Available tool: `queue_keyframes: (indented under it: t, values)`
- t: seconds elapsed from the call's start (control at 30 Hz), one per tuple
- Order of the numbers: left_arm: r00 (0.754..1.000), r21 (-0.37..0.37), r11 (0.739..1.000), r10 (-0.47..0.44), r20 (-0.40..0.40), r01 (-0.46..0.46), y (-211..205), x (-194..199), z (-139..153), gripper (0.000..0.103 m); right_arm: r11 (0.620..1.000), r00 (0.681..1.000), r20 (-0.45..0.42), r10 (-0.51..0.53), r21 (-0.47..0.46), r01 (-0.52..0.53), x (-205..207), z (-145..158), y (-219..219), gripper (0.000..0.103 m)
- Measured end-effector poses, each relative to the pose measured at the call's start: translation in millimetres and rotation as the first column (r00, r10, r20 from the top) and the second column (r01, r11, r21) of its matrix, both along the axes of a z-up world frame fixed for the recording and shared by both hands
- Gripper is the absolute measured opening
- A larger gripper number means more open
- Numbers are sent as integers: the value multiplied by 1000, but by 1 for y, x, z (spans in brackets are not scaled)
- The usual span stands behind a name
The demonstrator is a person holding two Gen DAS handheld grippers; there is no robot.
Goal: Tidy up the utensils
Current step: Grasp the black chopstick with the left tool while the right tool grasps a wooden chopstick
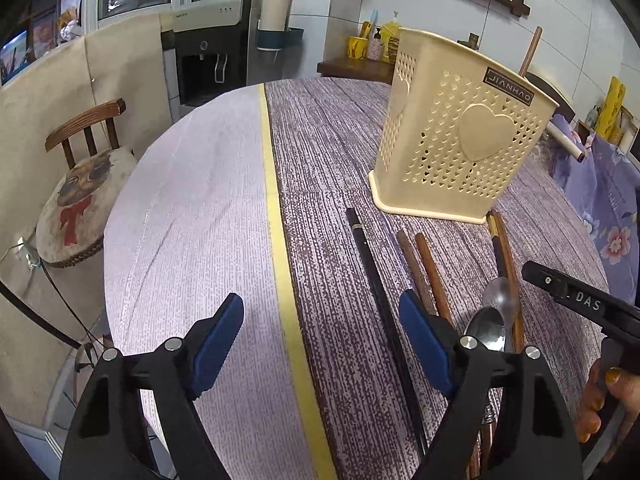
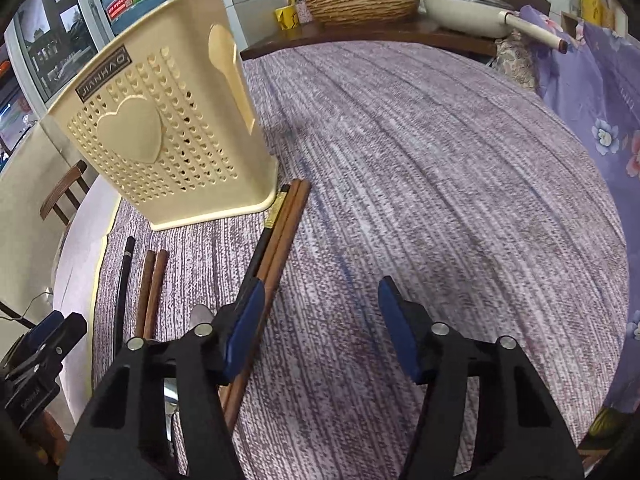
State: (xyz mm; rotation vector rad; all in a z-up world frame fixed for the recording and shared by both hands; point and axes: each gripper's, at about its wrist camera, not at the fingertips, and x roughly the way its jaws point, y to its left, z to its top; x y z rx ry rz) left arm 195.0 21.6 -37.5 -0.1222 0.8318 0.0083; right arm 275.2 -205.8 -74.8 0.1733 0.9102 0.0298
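Chopsticks [image 1: 430, 276] and spoons [image 1: 490, 328] lie flat on the table [image 1: 192, 216] before the cream holder [image 1: 460, 136]. My left tool [image 1: 320, 340] and right tool [image 2: 322, 328] both spread, pinching nothing.

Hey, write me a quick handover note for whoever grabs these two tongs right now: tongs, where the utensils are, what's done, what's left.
Left tongs: open, empty, low over the table, with the black chopstick lying between the pads.
Right tongs: open, empty, just right of the chopstick bundle.
Holder: cream, upright, at the far side; one wooden handle shows behind its rim; whether it stands inside I cannot tell.
On the table in front of it: the black chopstick, a brown pair, the bundle, two spoons.
Done: no utensil seen going in yet.
Left: everything on the table goes into the holder.
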Motion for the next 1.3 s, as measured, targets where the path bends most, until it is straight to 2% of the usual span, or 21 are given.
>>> queue_keyframes:
  t: [0.17,0.37,0.43,0.47,0.53,0.6,0.9,1.03,1.17,1.3]
  values:
    - [1000,-1,1000,-1,-16,1,0,1,-4,77,999,1000,0,-1,-38,1,4,-2,9,57]
    - [1000,1,1000,-16,-18,16,-6,2,-5,77,989,1000,7,14,-146,-13,9,-2,22,56]
    - [1000,4,1000,-21,-18,21,-7,2,-4,77,990,1000,2,10,-139,-10,8,-1,18,55]
    - [1000,5,1000,-21,-18,21,-7,2,-4,77,990,1000,2,8,-139,-7,8,-1,16,54]
    - [1000,5,1000,-17,-18,17,-6,2,-4,77,994,1000,0,0,-111,0,8,0,9,44]
    - [1000,-2,1000,-18,-24,18,-6,5,-5,77,996,1000,-5,6,-91,-6,10,0,8,38]
    - [998,-16,999,-43,-54,43,-14,29,-5,61,999,1000,-19,5,-43,-5,24,0,10,29]
    - [996,13,998,-55,-64,56,-25,41,-7,51,999,1000,-18,2,-42,-2,30,1,12,29]
    - [997,16,999,-28,-71,29,-28,50,-10,37,999,1000,-6,-11,-40,11,36,1,13,27]
    - [998,34,999,-1,-65,3,-31,53,-14,30,999,1000,8,-20,-47,20,40,-1,11,25]
